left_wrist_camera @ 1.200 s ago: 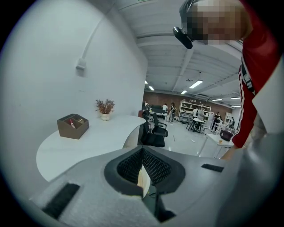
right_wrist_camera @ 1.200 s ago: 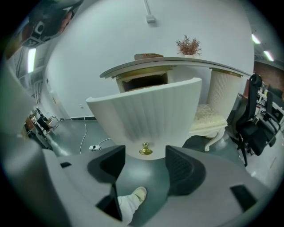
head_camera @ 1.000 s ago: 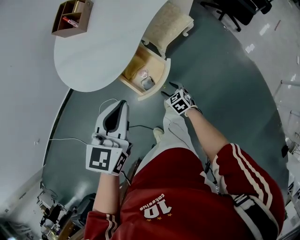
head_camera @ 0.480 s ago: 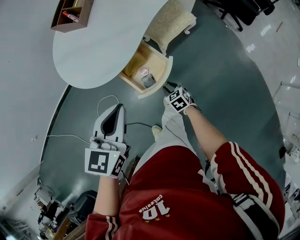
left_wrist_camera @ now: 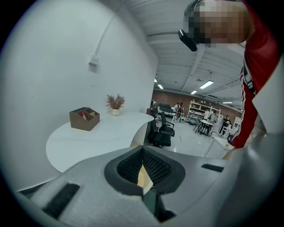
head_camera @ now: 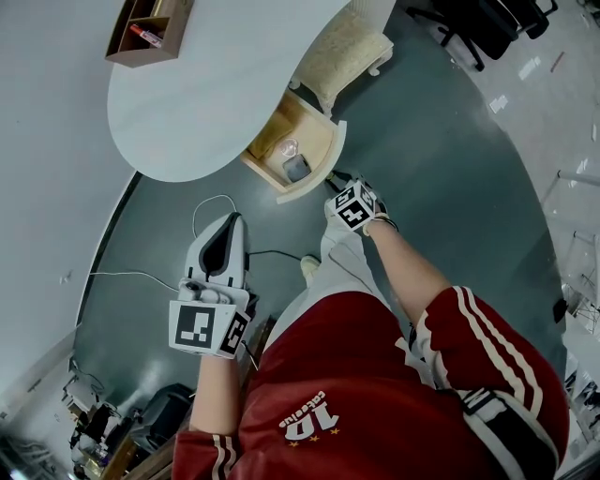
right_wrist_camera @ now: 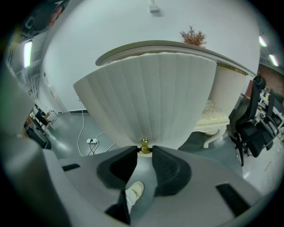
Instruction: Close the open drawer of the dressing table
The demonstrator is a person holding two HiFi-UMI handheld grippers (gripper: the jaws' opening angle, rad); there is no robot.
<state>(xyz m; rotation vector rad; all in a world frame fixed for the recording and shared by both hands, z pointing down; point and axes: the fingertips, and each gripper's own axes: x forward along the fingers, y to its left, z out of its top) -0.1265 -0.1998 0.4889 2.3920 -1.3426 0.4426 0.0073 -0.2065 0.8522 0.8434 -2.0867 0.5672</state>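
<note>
1. From where I stand, the open drawer (head_camera: 326, 161) of the white, round-edged dressing table (head_camera: 206, 94) is pulled out from under the top. Its pale wooden inside shows, and its white fluted, curved front faces the person.
2. The right gripper (right_wrist_camera: 144, 150) has just been closing its jaws. They now pinch the small gold knob (right_wrist_camera: 144, 143) low on the middle of that front, with only the very tips on it.
3. The left gripper (head_camera: 236, 220) hangs over the grey floor, well apart from the drawer. Its jaw tips are together and nothing is in them.
4. What could go wrong, as I judge it:
   - The hold is so far out on the tips that a push at an angle could slide them off the round knob.
   - A push off the drawer's line could skew it so that it sticks partway.
   - A hard shove could knock over the clear glass-like thing (head_camera: 286, 147) inside.
5. The count:
   - One drawer, one knob and two grippers.
   - Two small things in the drawer: the clear one and a dark grey one (head_camera: 297, 169) beside it.
   - One brown wooden organiser box (head_camera: 145, 28) on the tabletop, near its far end.
   - One potted dried sprig (left_wrist_camera: 115, 103), also on the tabletop.
   - One cream upholstered stool (head_camera: 342, 56) just beyond the drawer.
</note>
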